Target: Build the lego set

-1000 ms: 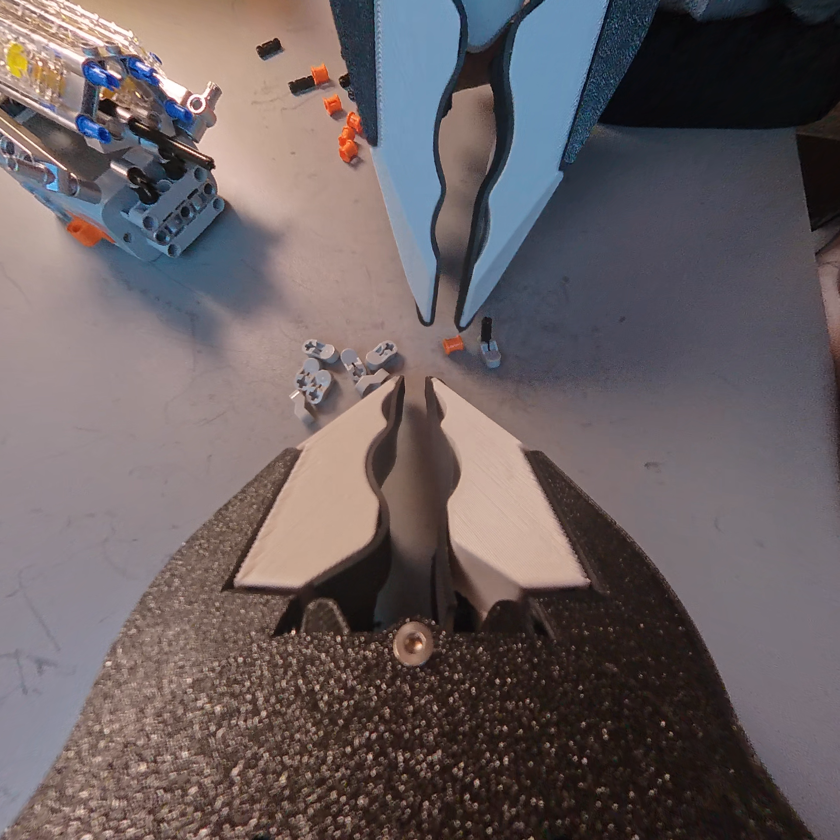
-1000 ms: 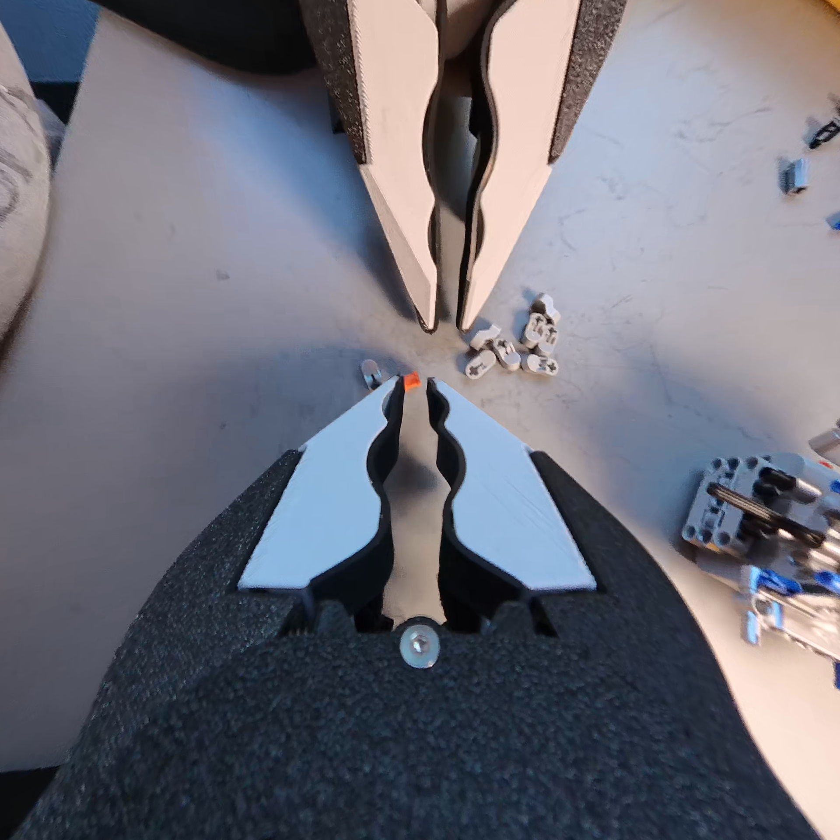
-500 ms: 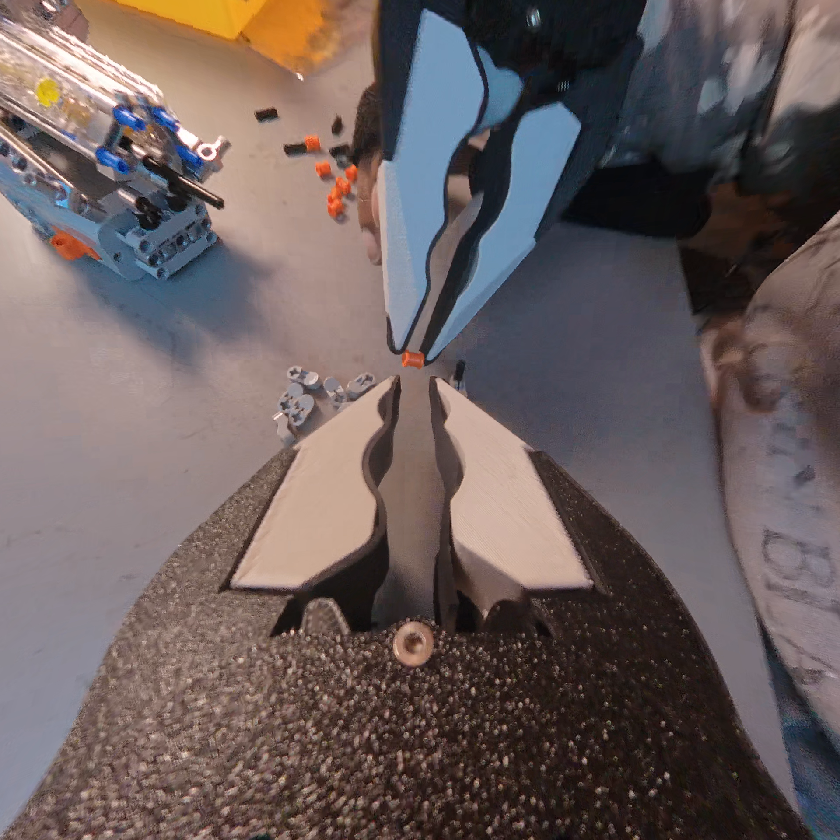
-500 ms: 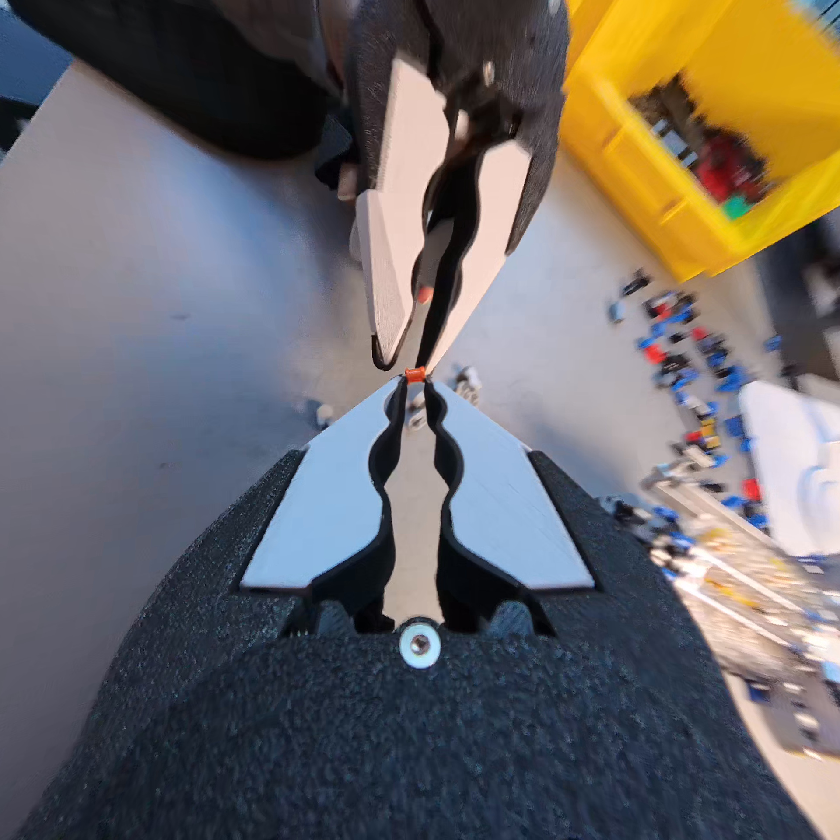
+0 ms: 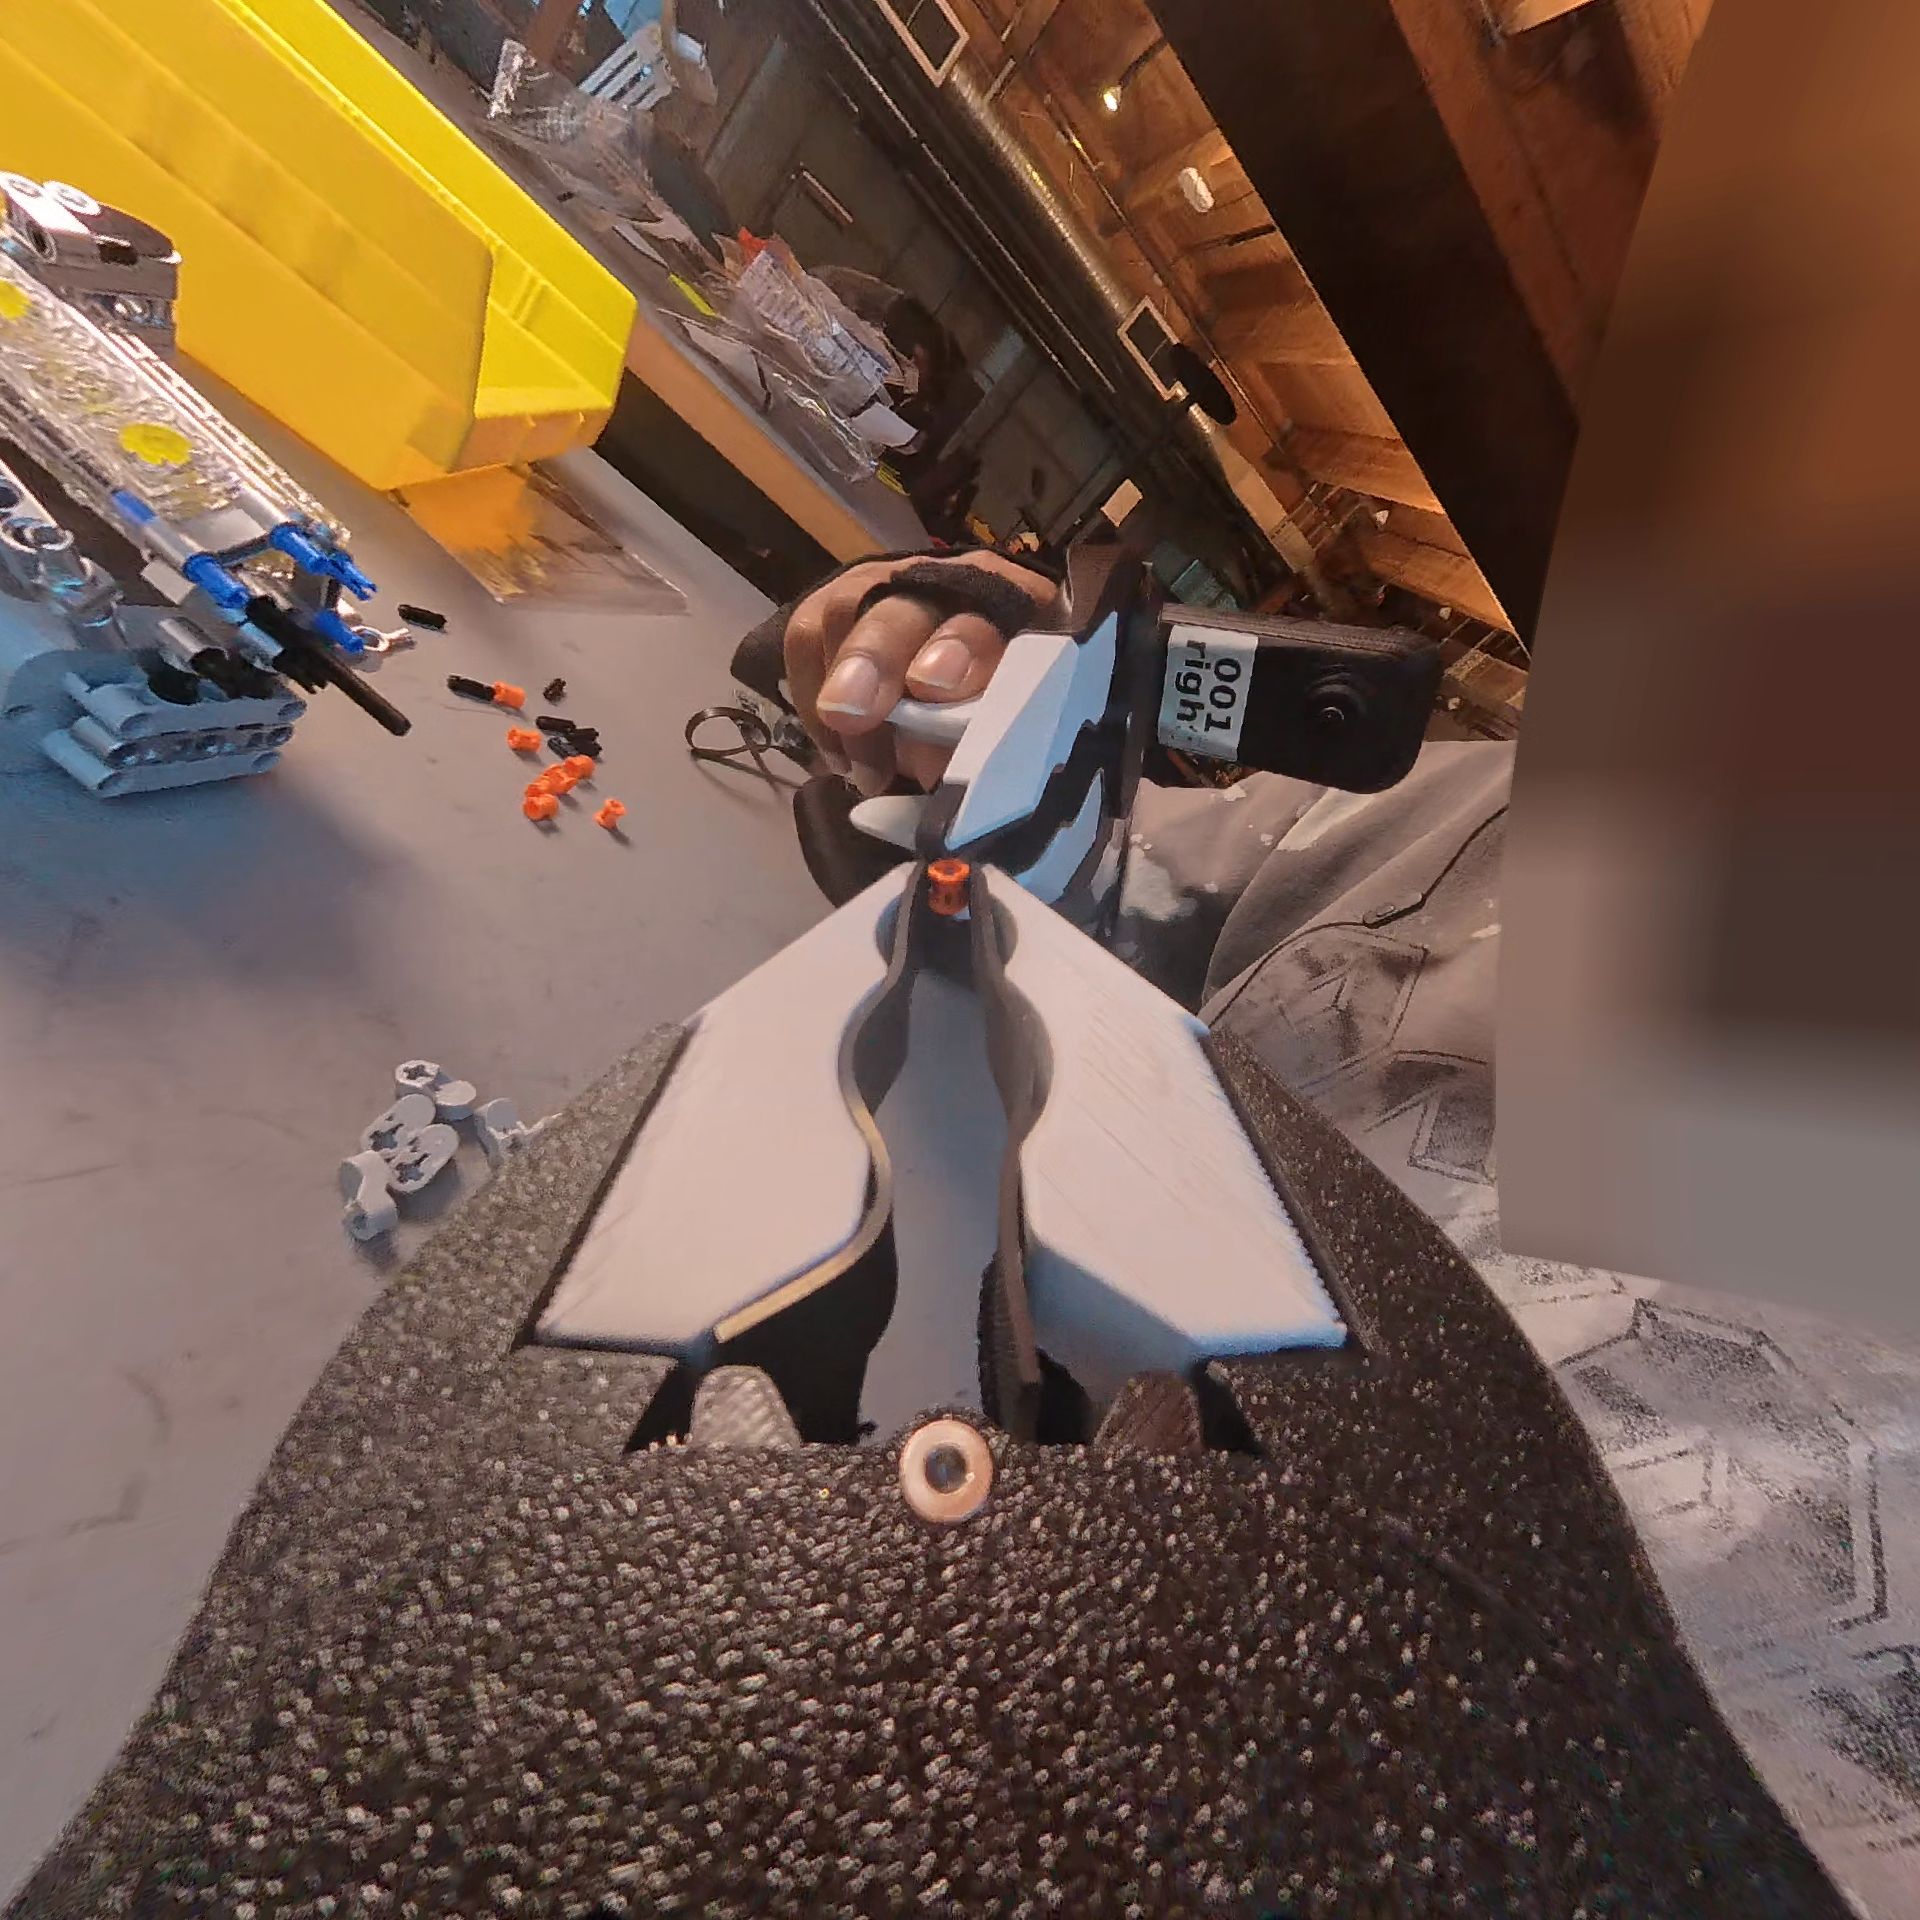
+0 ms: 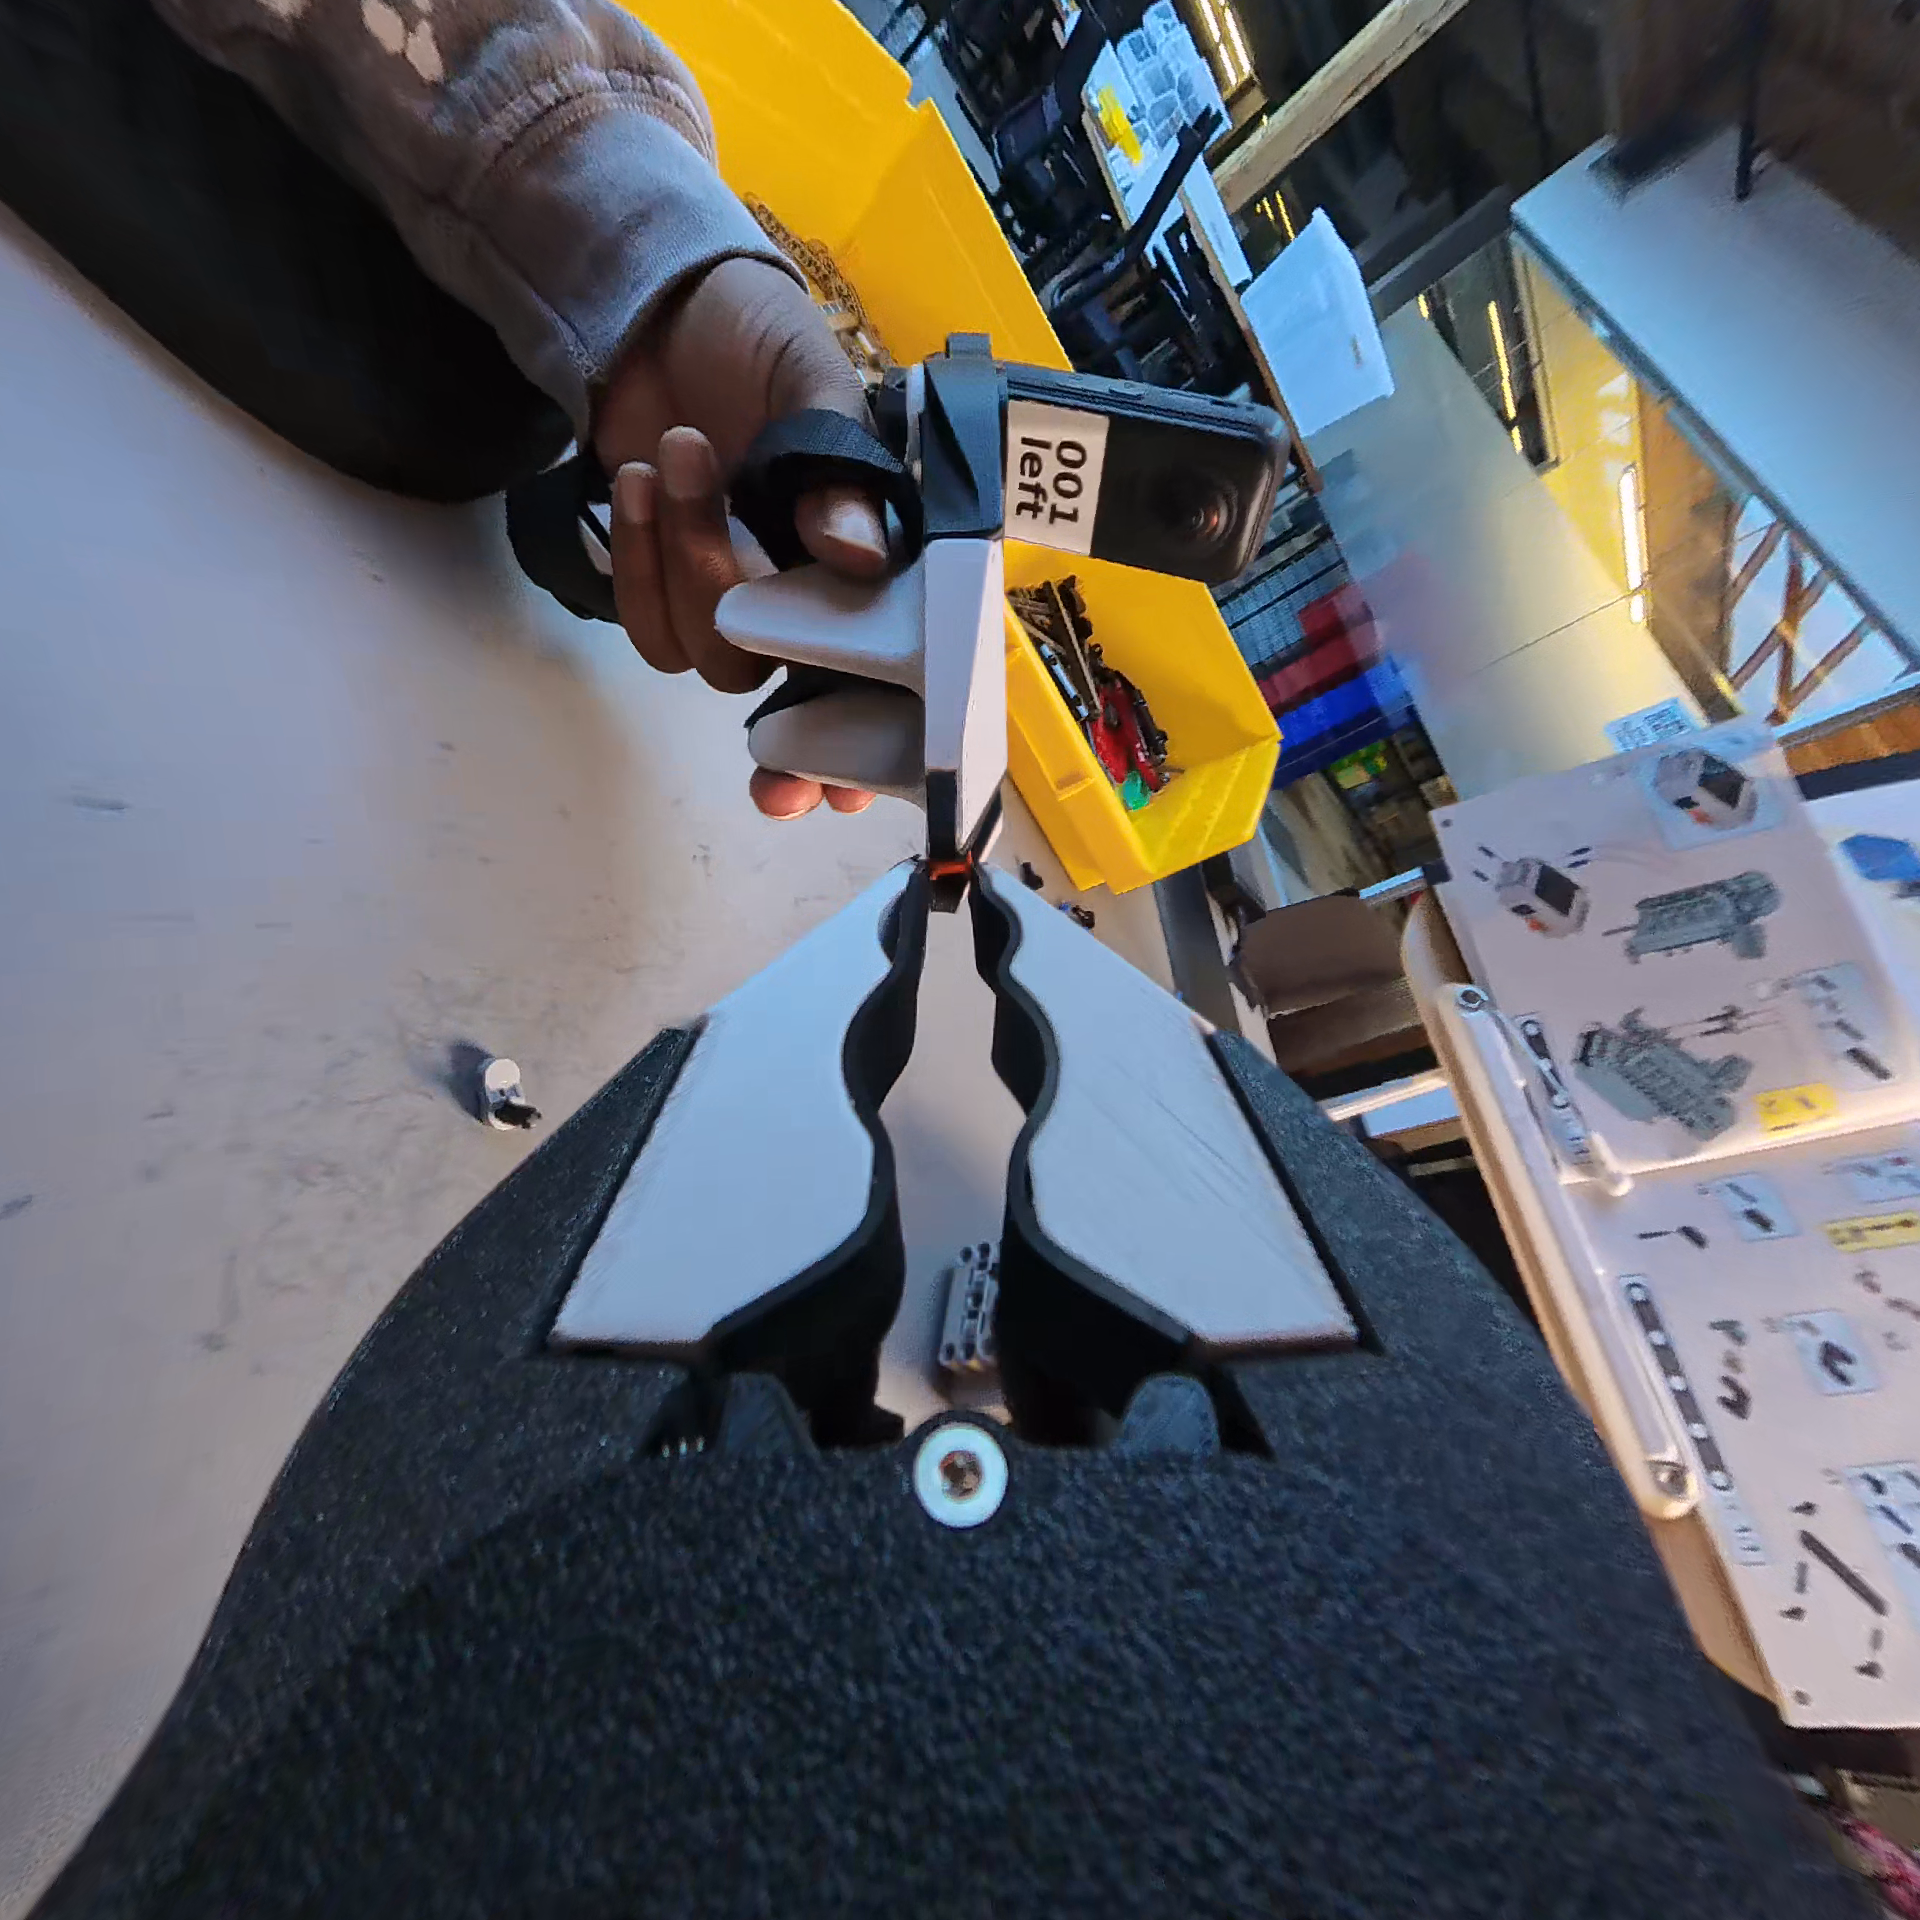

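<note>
Fingers of both the left gripper (image 5: 943,902) and right gripper (image 6: 943,883) are meeting tip to tip, nearly closed, pinching one ribbed orange bush (image 5: 947,889); smooth grey connectors (image 5: 414,1143) are lying scattered on the matte counter (image 5: 312,987).

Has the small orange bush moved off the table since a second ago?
Yes. The orange bush has gone up: it lay on the table beside the grey connector pile; now it sits raised between both grippers' tips, well above that pile.

Your left hand-held gripper (image 5: 943,902) and right hand-held gripper (image 6: 943,881) both have pale grey fingers with wavy black edges in a grainy black body, 1 silver screw each. Grey patterned sleeve (image 6: 540,156), black strap.
</note>
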A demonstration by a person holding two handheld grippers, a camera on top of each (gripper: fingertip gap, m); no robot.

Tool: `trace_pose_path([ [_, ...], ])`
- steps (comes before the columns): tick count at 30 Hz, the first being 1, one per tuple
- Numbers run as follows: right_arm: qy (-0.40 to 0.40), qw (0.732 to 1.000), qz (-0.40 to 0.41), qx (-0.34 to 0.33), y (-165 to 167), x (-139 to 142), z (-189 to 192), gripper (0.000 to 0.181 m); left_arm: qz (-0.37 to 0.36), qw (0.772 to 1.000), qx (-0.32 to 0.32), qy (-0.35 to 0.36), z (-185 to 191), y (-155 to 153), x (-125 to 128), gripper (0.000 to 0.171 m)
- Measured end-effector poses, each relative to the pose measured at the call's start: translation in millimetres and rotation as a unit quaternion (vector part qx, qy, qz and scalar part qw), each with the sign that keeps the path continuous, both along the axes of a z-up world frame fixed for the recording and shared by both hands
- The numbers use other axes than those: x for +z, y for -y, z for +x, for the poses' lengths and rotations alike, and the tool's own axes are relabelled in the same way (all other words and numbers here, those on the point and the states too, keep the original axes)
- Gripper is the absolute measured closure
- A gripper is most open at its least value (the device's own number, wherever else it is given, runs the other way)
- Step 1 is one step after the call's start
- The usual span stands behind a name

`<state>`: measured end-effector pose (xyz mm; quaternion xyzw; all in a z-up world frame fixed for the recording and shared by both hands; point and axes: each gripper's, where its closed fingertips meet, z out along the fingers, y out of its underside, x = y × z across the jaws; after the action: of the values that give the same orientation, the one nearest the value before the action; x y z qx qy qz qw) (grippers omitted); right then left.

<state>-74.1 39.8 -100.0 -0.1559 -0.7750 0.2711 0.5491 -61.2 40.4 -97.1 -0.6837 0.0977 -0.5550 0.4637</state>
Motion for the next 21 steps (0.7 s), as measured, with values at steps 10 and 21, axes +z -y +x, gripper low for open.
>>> trace_pose_path([
  [10,0.048,0.999,-0.01,0.003,-3.7,-18.5,2.8,0.181,0.103,0.962,0.044,-0.248,-3.8,-2.3,-22.8,0.167],
  [21,0.272,0.954,-0.129,0.007,-8.9,-79.4,20.0,0.179,0.116,0.86,0.018,-0.497,4.7,-8.1,-95.4,0.166],
])
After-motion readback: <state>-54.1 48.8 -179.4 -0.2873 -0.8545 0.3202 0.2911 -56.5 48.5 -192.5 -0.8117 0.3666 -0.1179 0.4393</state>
